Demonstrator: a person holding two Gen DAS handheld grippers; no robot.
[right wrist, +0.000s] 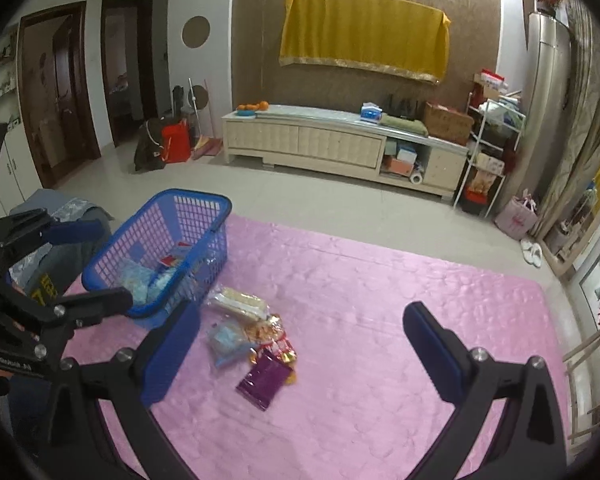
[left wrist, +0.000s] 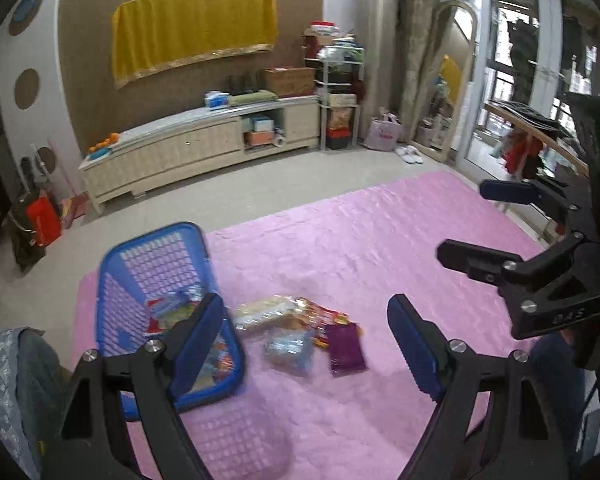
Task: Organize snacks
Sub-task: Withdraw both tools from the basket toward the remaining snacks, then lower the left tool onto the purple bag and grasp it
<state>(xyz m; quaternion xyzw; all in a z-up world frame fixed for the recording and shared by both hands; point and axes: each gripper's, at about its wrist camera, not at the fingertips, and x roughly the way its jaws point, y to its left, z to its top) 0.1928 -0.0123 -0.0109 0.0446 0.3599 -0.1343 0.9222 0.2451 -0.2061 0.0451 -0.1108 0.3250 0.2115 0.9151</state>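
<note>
Left wrist view shows the left gripper (left wrist: 308, 344) with its jaws spread wide and nothing between them, hanging above the pink mat (left wrist: 380, 248). The right gripper (right wrist: 300, 356) also stands wide and empty. The blue basket (right wrist: 204, 200) is the landmark: it sits on the near-left part of the mat and already holds a few packets. Just beside its open front lies the loose pile of snacks (right wrist: 252, 332), with a purple packet (right wrist: 262, 378) farthest from the basket and a clear bag of blue-wrapped pieces (right wrist: 226, 340) closer to it.

The step in hand looks like fetching another snack from that pile. Doing it well probably means coming down on one packet at its edge, closing on the wrapper rather than the heap, so neighbours are not dragged along. The purple packet lies flat and apart enough to take first. Thin foil may slip, so a firm pinch near a seam seems wise, and the basket should be entered over its rim.

Beyond the basket, tiled floor (right wrist: 320, 196) runs to a low cream cabinet (right wrist: 320, 140) against a brown wall with a yellow cloth (right wrist: 360, 36) hung above.
</note>
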